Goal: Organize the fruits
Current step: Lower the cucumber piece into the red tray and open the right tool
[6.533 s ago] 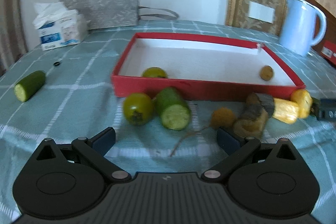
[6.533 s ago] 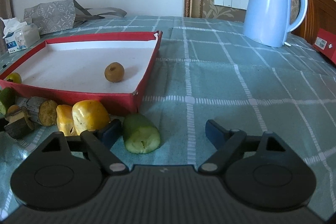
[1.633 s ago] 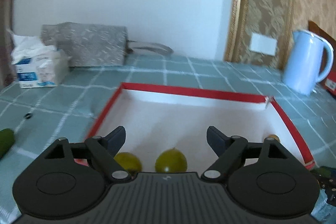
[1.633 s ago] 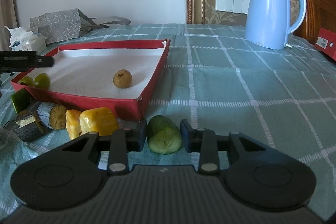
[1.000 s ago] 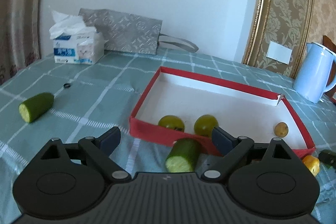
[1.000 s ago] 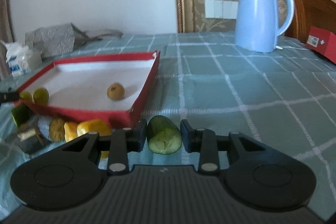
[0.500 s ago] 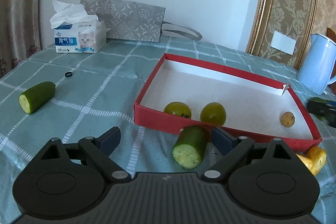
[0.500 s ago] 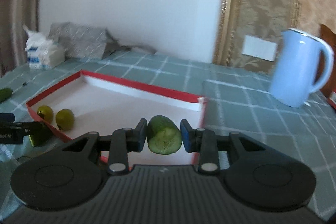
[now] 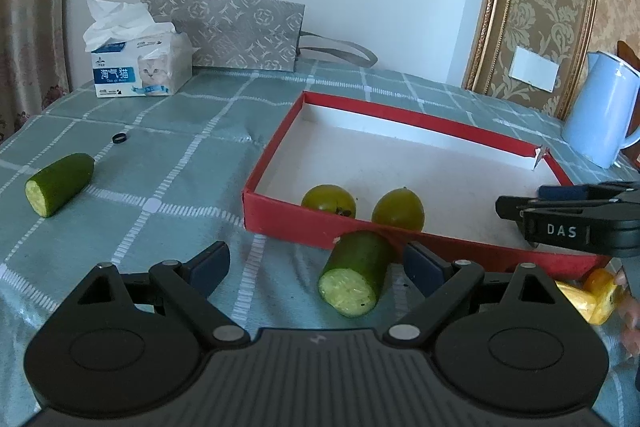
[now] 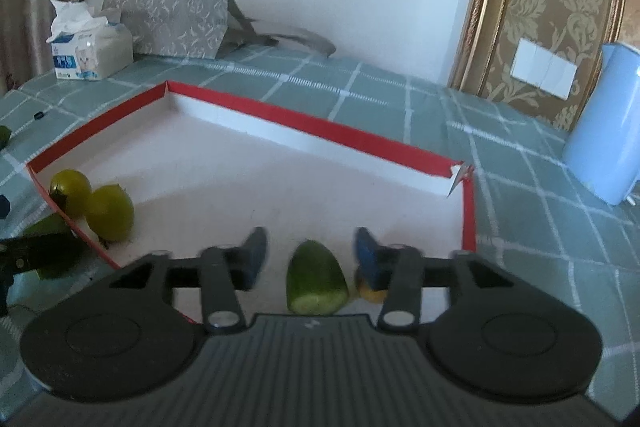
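Nearest my right gripper (image 10: 308,253), a cucumber piece (image 10: 316,277) lies on the white floor of the red box (image 10: 320,133), cut end toward me. My right jaws stand apart on either side of it with a gap at each flank, gripping nothing. Just behind my right fingertip a small yellow-brown fruit (image 10: 370,293) peeks out, mostly hidden.

My left gripper (image 9: 316,261) is spread wide and holds nothing. Between its fingertips, closer to the right one, a second cucumber piece (image 9: 356,273) lies on the green checked tablecloth (image 9: 180,163), touching or nearly touching the box's near wall; I cannot tell which. Off to its right, yellow fruit pieces (image 9: 592,297) sit outside the box by the corner.

Farther in, two green round fruits (image 9: 362,205) rest side by side against the box's near wall. My right gripper reaches over the box's right end in the left wrist view.

Well to the left, a third cucumber piece (image 9: 58,183) lies alone on the cloth, with a small black ring (image 9: 119,138) beyond it. At the back stand a tissue box (image 9: 138,67), a grey patterned bag (image 9: 236,29) and, far right, a blue kettle (image 9: 602,111).
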`<state>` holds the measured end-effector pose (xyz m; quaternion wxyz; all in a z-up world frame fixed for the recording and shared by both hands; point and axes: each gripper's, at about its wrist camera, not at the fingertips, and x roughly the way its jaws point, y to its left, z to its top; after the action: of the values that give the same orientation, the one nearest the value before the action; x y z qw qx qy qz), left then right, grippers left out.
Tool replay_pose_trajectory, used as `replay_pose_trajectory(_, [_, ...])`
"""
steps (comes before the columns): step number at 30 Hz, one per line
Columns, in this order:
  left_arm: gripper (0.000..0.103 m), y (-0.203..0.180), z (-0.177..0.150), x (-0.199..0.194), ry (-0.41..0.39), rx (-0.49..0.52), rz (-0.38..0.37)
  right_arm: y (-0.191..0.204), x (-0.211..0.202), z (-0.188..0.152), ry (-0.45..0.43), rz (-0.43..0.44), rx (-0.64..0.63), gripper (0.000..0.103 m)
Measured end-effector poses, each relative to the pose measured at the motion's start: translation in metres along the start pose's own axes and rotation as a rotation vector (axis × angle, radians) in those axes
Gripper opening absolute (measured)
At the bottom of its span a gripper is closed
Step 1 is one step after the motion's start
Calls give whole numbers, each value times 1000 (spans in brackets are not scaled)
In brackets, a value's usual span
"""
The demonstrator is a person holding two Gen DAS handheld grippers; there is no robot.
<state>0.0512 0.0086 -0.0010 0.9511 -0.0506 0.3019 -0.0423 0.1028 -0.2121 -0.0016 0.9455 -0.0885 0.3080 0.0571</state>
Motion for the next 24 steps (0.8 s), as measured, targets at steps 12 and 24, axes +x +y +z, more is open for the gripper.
replay_pose_trajectory(12, [94,9,-2,-13,-45,-33,-31,-49,-74,-32,-171,-13,240,103])
replay_pose_trajectory(24, [94,0,-13,-20,-78,90,56,-98,-101,-86,-198,-57,500,103])
